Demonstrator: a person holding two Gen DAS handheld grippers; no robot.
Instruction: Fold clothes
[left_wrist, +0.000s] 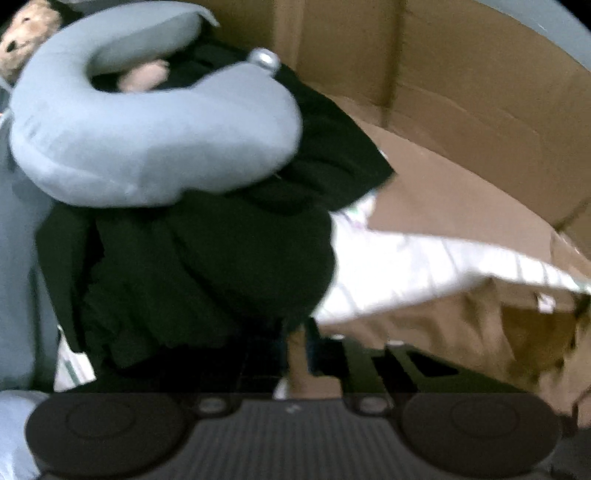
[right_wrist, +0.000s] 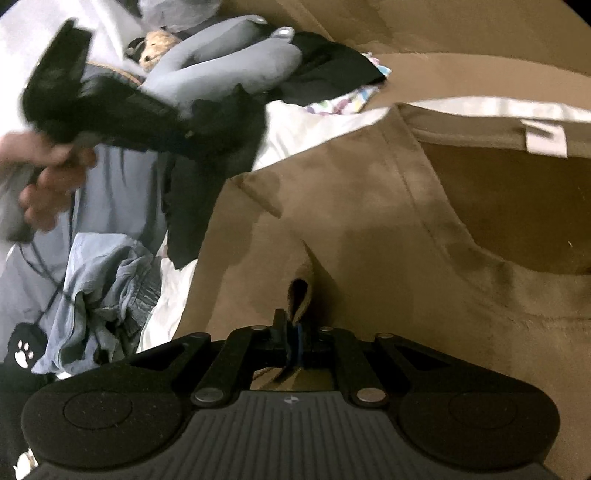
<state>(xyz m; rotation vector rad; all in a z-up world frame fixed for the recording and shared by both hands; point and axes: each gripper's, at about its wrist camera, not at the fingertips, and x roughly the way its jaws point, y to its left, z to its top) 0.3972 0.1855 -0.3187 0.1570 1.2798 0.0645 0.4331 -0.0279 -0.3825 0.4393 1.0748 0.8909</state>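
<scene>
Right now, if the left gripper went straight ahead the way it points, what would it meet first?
Probably the black garment, bunched just ahead of the left gripper, with the grey neck pillow beyond it; blur leaves depth unclear.

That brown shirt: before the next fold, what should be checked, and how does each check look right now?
1. Right gripper pinching the brown shirt: ok, shut on a fold of cloth.
2. Left gripper holding the shirt: cannot tell, blurred.
3. Shirt lying flat: not ok, creased at the pinch.
4. Collar label in sight: ok.
5. Black clothes off the shirt: cannot tell, they meet its edge.
</scene>
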